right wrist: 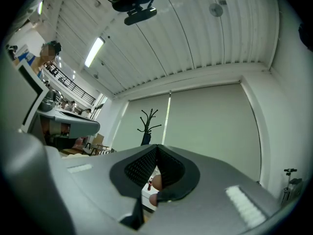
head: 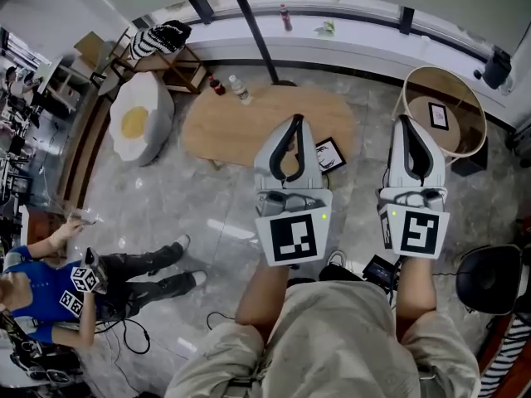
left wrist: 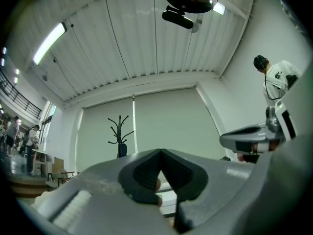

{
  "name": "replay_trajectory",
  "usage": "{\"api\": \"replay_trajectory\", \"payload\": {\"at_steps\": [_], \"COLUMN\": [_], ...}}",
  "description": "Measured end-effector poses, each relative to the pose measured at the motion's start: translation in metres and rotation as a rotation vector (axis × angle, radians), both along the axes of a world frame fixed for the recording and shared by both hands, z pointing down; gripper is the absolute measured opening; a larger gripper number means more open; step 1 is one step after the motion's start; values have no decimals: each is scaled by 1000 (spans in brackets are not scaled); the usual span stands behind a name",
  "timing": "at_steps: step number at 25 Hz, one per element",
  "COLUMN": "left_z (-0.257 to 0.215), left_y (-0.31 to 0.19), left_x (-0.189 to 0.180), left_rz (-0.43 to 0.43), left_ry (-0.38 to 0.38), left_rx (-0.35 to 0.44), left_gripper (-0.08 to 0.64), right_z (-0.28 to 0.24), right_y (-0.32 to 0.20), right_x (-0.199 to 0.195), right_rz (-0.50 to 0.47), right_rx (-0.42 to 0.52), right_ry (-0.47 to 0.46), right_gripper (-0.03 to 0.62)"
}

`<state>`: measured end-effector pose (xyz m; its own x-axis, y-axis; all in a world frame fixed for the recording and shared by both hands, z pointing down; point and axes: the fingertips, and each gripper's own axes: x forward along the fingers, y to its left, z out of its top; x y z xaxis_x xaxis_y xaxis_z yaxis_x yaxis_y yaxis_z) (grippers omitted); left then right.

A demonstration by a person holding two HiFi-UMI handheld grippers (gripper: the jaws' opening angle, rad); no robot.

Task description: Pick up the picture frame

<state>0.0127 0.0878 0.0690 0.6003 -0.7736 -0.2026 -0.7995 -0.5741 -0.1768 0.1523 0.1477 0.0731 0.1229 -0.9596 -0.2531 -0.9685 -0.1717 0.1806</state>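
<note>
Nearest me, beige shorts [head: 332, 338] and two forearms [head: 265, 293] fill the bottom of the head view, and just beyond them I've got both tools side by side. Calling the left gripper [head: 296, 123] first: pinched fully together, nothing in it. Same story on the right gripper [head: 406, 123], pads meeting at the tips, empty. Both gripper views stare out at pale blinds [left wrist: 166, 121] and ribbed ceiling [left wrist: 137, 43], noses tipped a touch upward, so neither one sees the target. Now the picture frame [head: 329, 154]: black border, pale drawing inside, sitting at the near right end of the oval wooden table [head: 241, 131]. From up here it shows just to the right of the left gripper's body, partly tucked behind it, in the gap between my two tools and below them. Its edges sit skewed to the table edge, and I can't tell whether it lies flat or leans. By my read the left gripper is clearly the nearer one, with the right gripper well apart from it. So the pick wants the left nose dipped down and to the right, jaws spread before they reach the border. One caution: a second framed picture [head: 438, 116] rests far right inside a round rimmed side table [head: 415, 81], closer to the right gripper, so I can't fully rule that one out as the target.
</note>
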Motion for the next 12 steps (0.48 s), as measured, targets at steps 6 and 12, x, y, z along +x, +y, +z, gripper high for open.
{"api": "replay_trajectory", "payload": {"at_steps": [6,12], "left_z": [7,13], "left_y": [-11,-27], "left_x": [15,20], "left_rz": [-28,-44], "left_ry": [-8,-6], "left_rx": [-7,-14], "left_gripper": [6,5], "right_z": [5,13], "right_y": [-15,-32], "right_x": [20,25], "right_rz": [-23,-39], "right_rx": [1,-11], "right_ry": [-14,-15], "right_gripper": [2,2]}}
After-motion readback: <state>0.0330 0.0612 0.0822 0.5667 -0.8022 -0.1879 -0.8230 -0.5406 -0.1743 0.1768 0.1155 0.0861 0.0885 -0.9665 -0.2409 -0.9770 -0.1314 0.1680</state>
